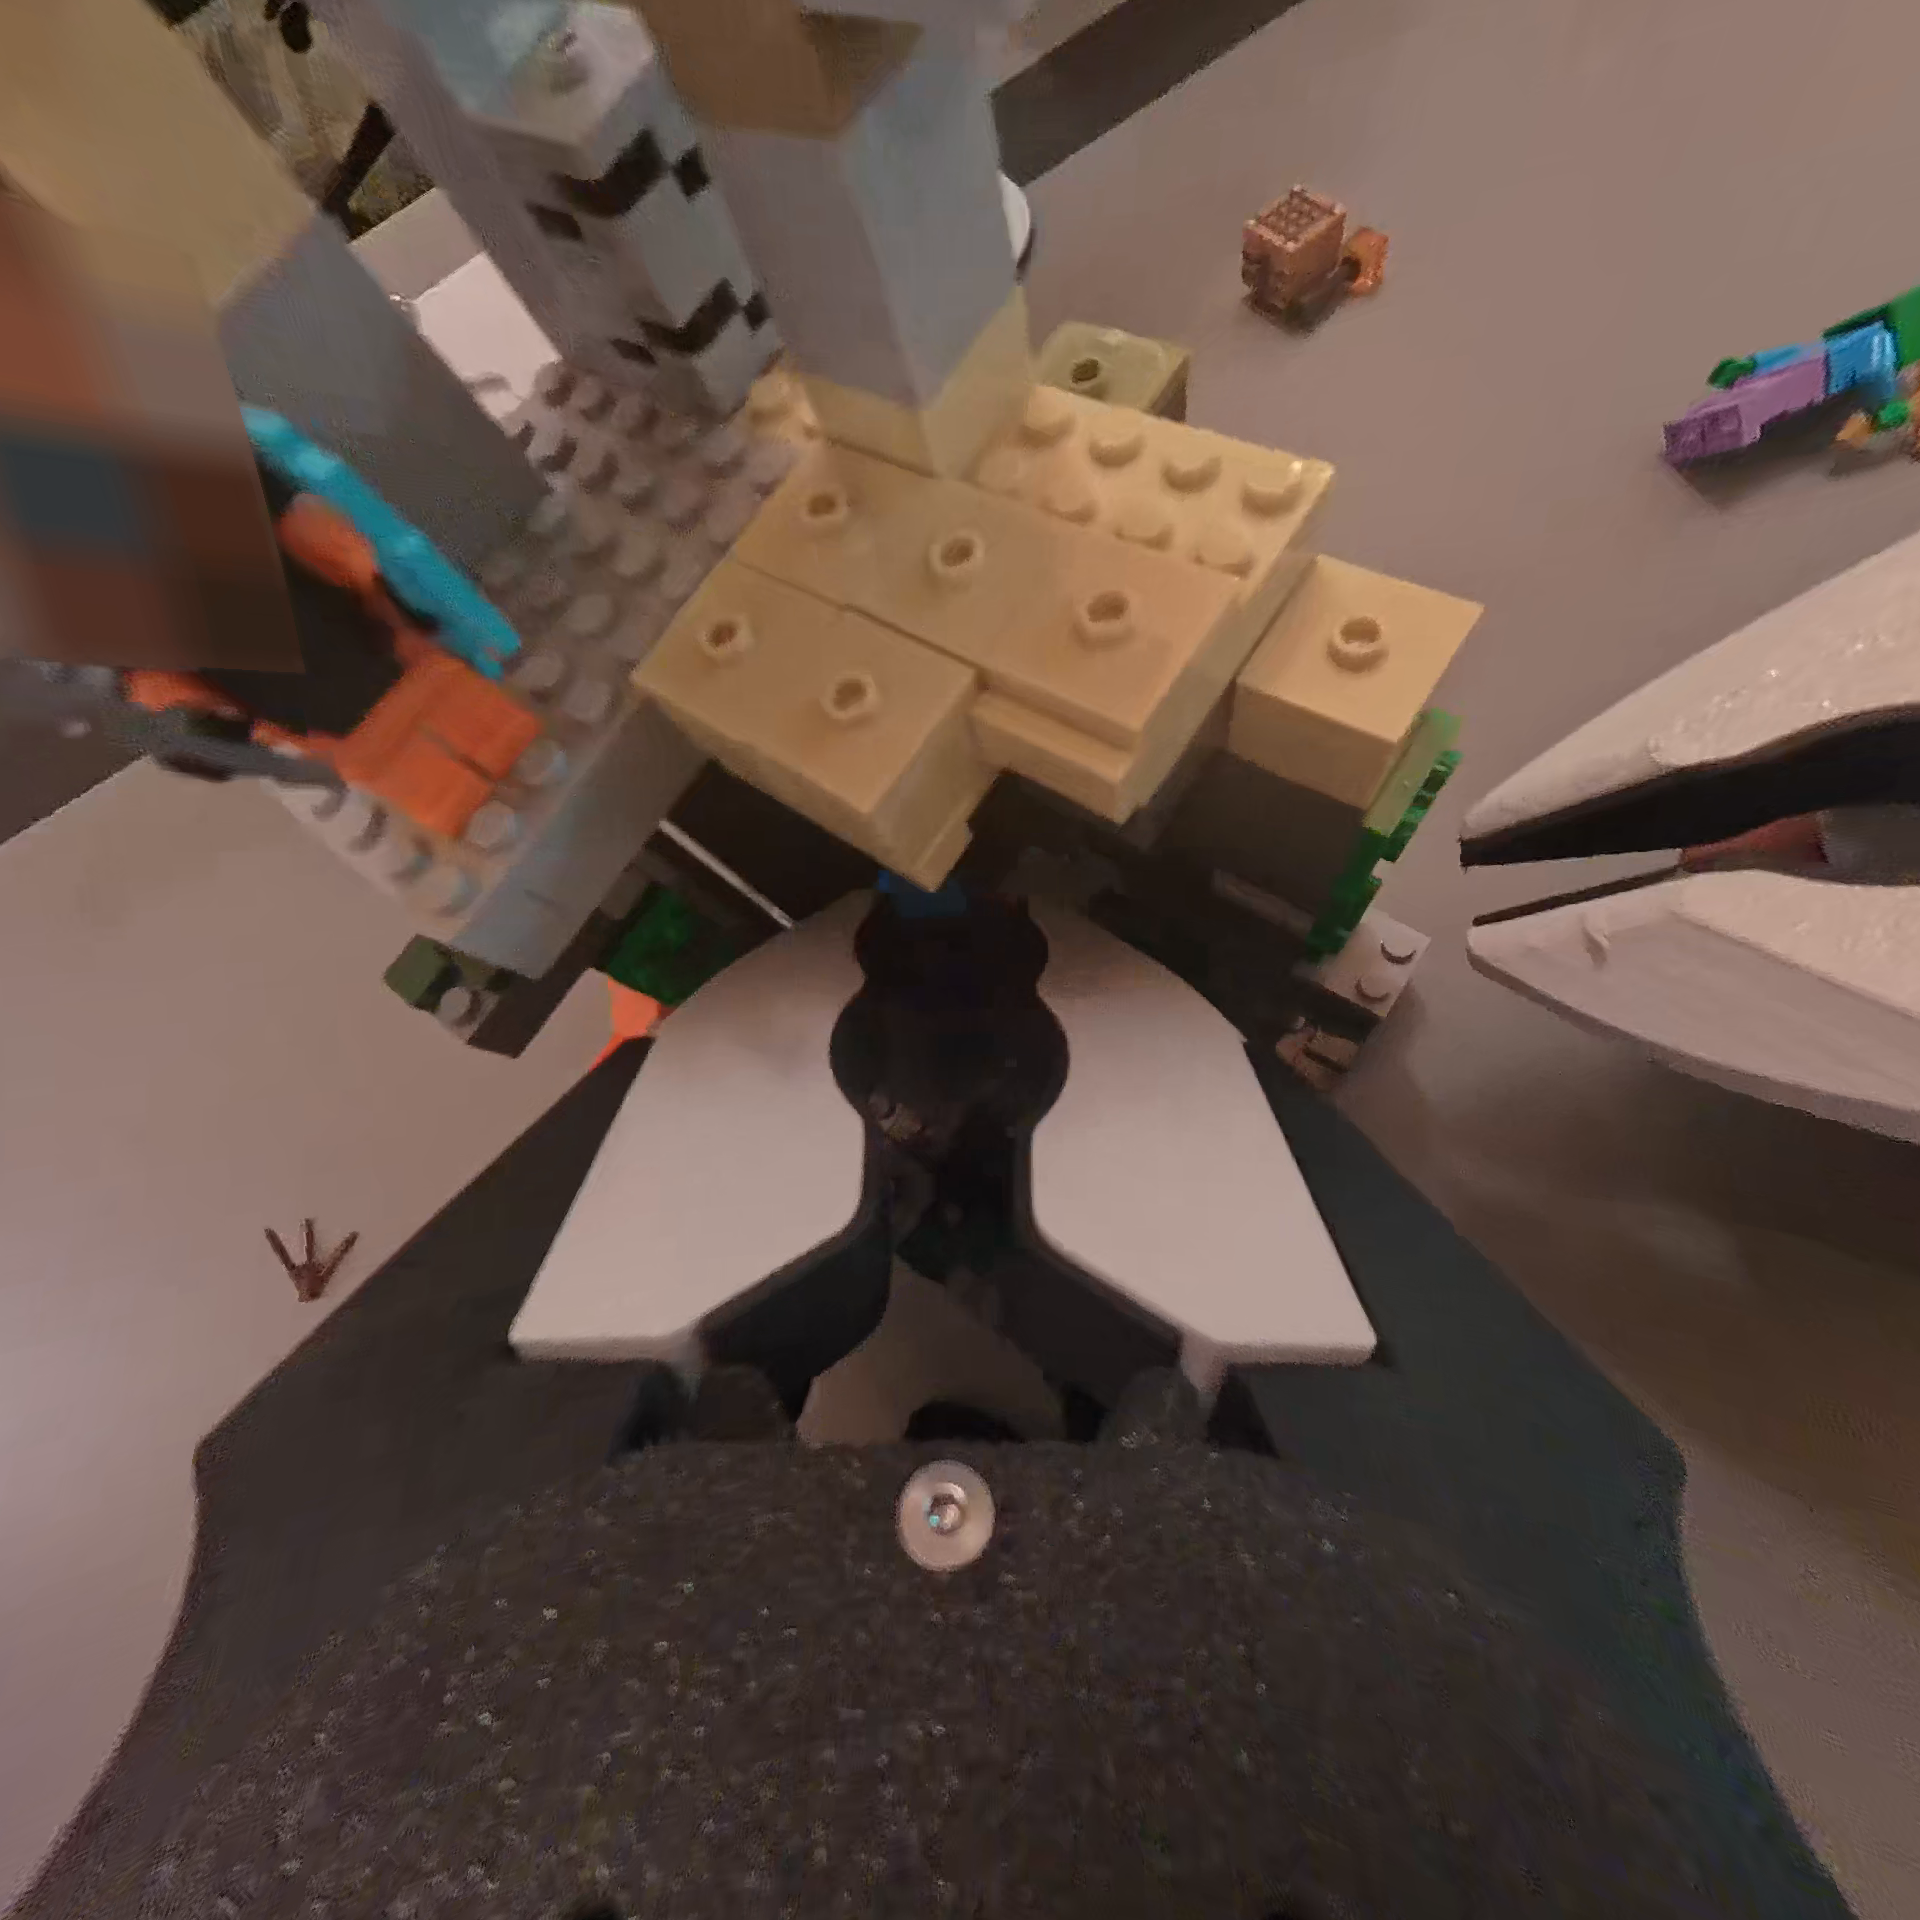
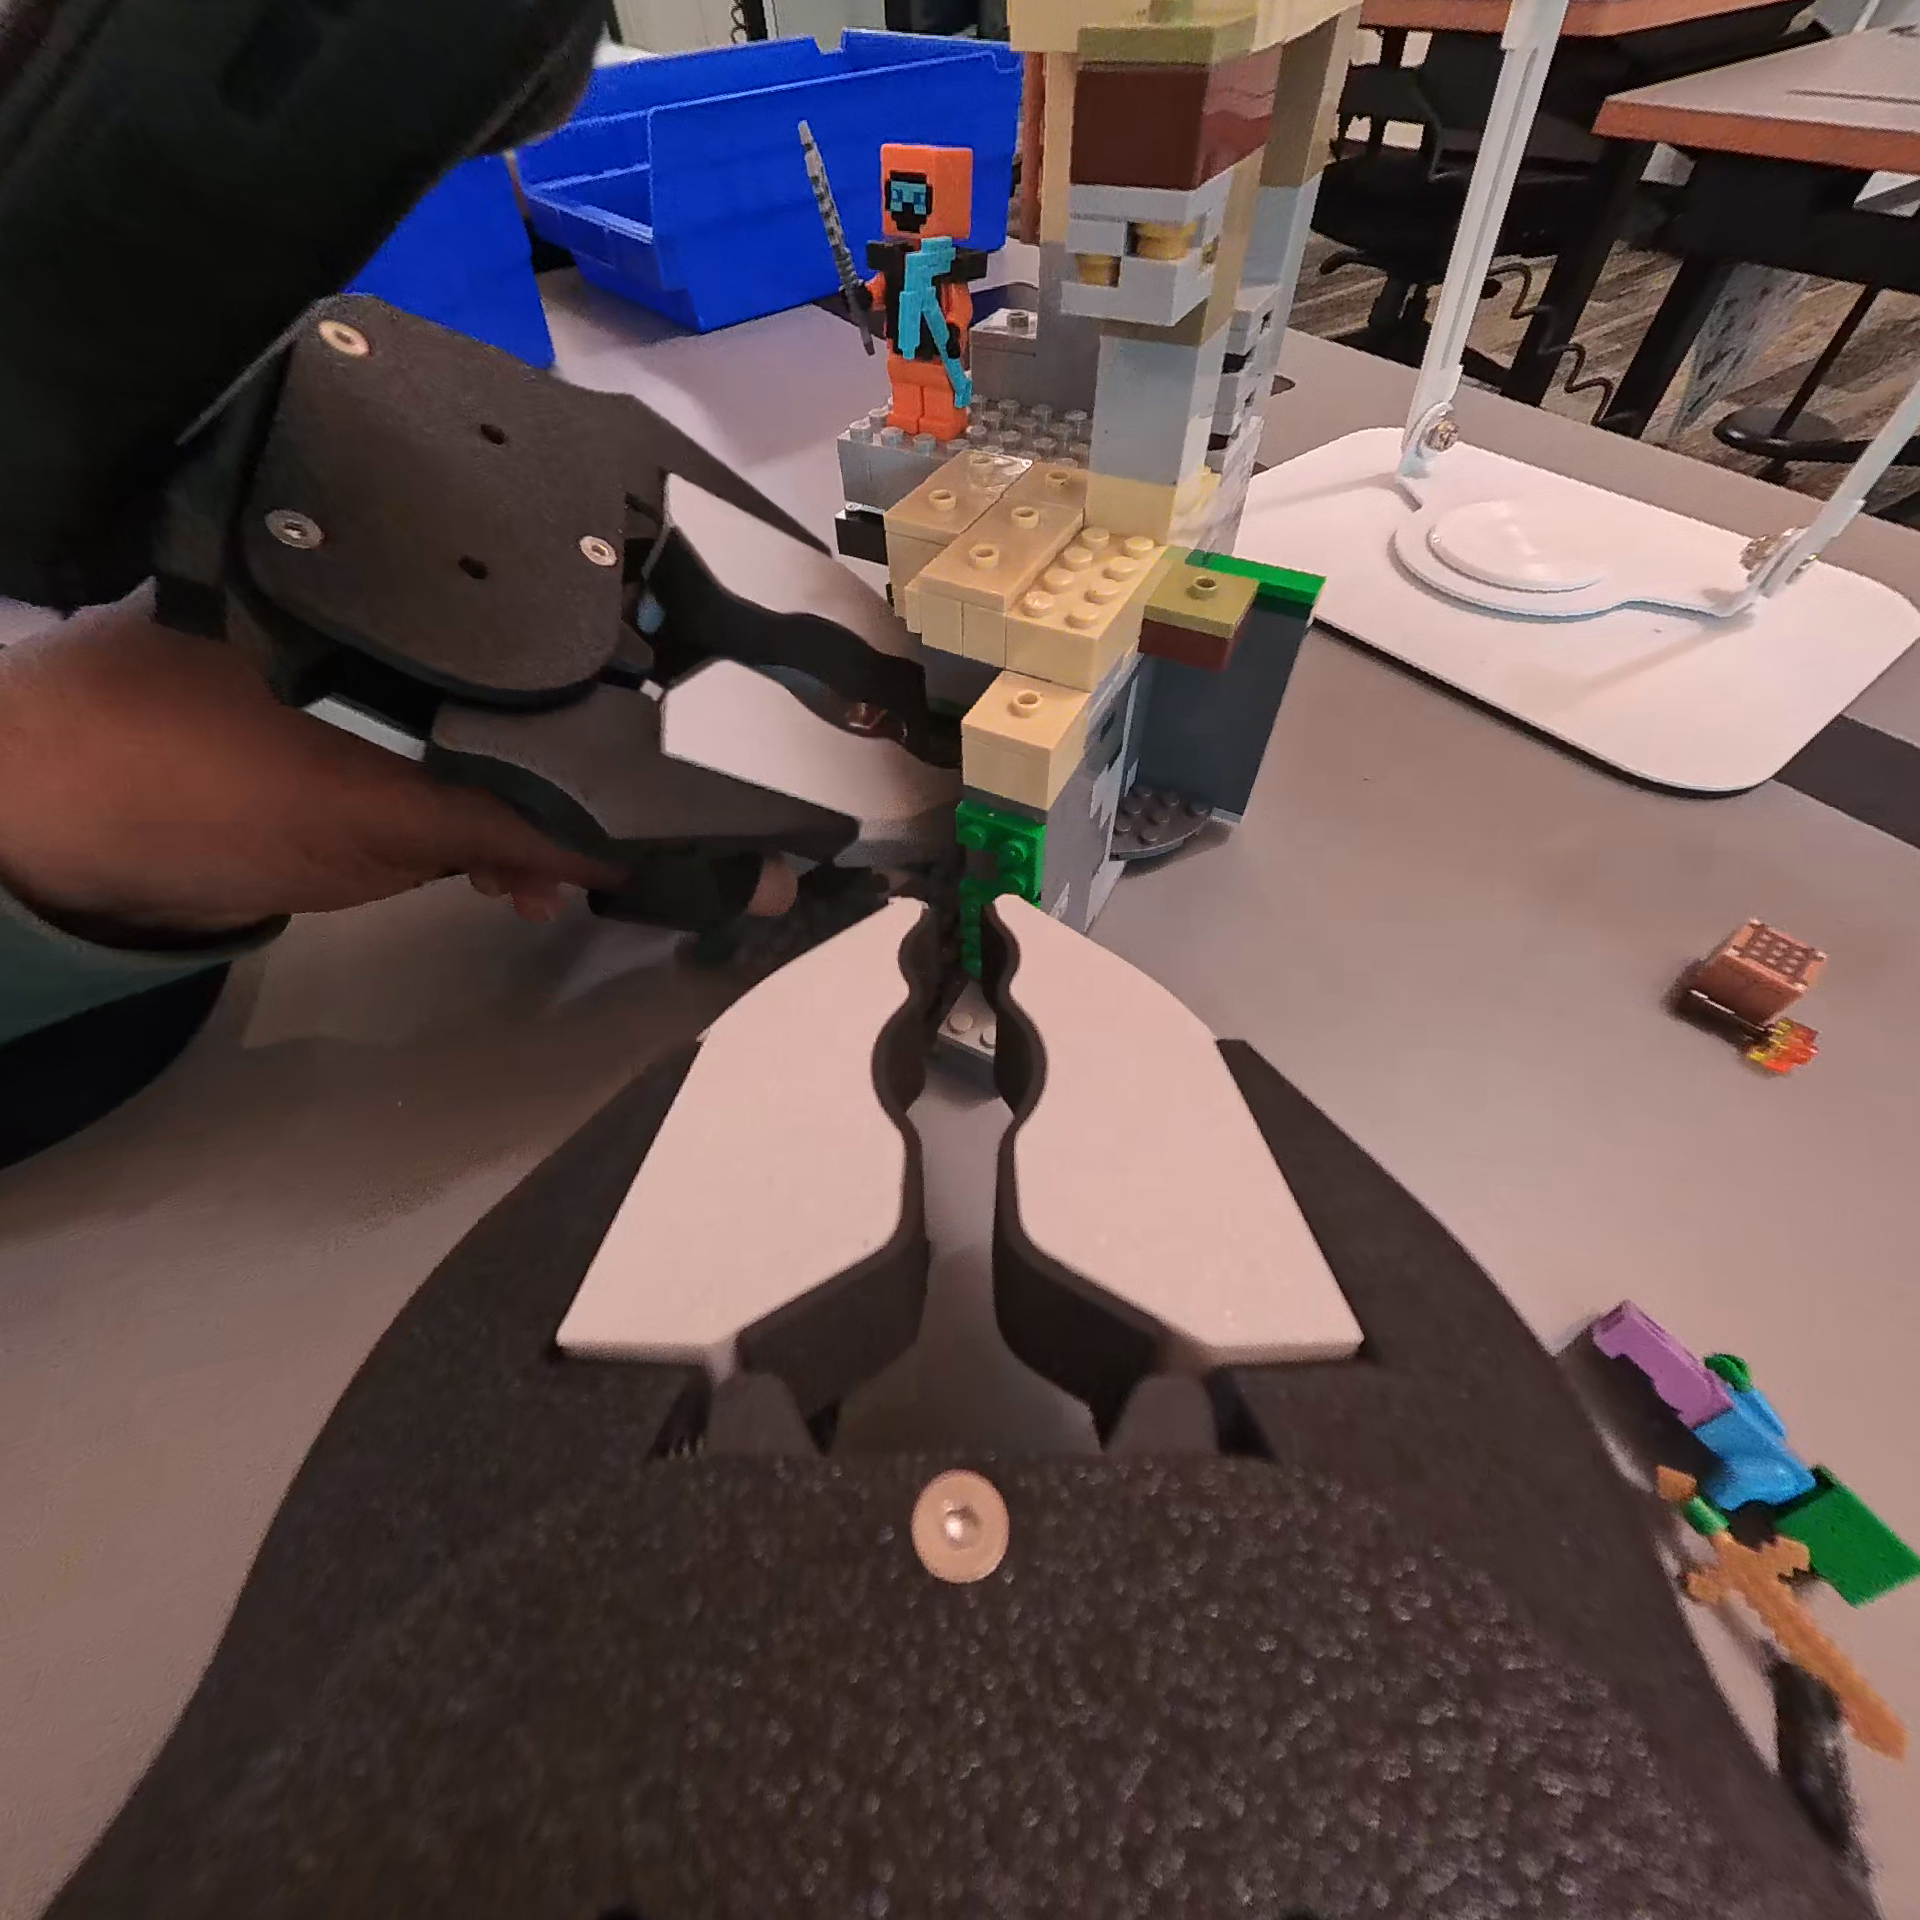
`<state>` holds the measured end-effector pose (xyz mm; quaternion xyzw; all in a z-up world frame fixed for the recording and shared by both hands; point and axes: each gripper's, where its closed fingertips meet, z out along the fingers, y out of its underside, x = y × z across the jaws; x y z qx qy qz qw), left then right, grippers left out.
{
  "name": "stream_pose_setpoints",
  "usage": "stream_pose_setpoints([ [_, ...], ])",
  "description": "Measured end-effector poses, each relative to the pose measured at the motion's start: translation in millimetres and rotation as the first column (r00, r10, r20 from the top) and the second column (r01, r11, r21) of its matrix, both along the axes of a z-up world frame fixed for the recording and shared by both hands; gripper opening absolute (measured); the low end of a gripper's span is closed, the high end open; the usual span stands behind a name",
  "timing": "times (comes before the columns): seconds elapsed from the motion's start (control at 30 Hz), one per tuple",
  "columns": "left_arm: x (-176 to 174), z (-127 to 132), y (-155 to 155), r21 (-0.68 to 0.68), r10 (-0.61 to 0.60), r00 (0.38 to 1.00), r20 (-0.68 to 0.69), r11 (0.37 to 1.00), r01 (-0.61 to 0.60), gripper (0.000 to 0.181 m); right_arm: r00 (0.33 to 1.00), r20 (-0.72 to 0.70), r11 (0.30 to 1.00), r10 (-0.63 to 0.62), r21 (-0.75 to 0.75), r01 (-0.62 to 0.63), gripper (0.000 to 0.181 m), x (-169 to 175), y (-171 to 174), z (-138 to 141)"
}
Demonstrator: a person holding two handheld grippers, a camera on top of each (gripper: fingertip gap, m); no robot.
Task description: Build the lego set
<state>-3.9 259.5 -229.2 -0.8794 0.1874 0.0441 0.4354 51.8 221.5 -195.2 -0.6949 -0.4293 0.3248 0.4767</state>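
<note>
The lego build (image 1: 956,582) is a grey and tan tower with tan steps, also seen in the right wrist view (image 2: 1039,582). An orange minifigure (image 2: 925,281) stands on its grey studded deck. My left gripper (image 1: 951,914) is closed on a dark piece pressed against the build's dark layer under the tan steps; it shows from the side in the right wrist view (image 2: 904,769). My right gripper (image 2: 961,914) is almost closed, with a narrow slit, just in front of the green vine bricks (image 2: 992,862). It enters at the right of the left wrist view (image 1: 1470,885).
A small brown block with an orange flame piece (image 2: 1751,982) and a purple, blue and green figure (image 2: 1745,1455) lie on the grey table to the right. A blue bin (image 2: 727,177) and a white stand base (image 2: 1558,623) are behind. A brown twig piece (image 1: 312,1262) lies at the left. The grippers' ends are close to 8 cm from one another.
</note>
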Motion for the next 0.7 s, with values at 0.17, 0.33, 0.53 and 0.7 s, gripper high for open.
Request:
stream_pose_setpoints([
  [0.17, -1, -8, 6, -0.046, 0.008, 0.999, -0.045, 0.999, -0.010, 0.030, 1.000, -0.002, 1.000, 0.002, -0.002, -0.002, 0.007, 0, 0, 0],
  [0.33, -4, -13, 9, -0.091, 0.020, 0.999, -0.034, 0.996, -0.023, 0.025, 1.000, -0.007, 1.000, 0.005, -0.004, -0.005, 0.007, 1, 0, 0],
  [0.53, -7, -12, 5, -0.086, 0.011, 1.000, -0.012, 0.996, -0.011, 0.016, 1.000, -0.012, 1.000, 0.018, 0.018, -0.018, 0.006, 0, -1, 2],
  [0.7, -8, 2, -9, -0.079, -0.037, 0.998, 0.052, 0.996, 0.041, 0.016, 0.998, -0.035, 0.997, 0.061, 0.049, -0.059, 0.006, -4, -9, 7],
])
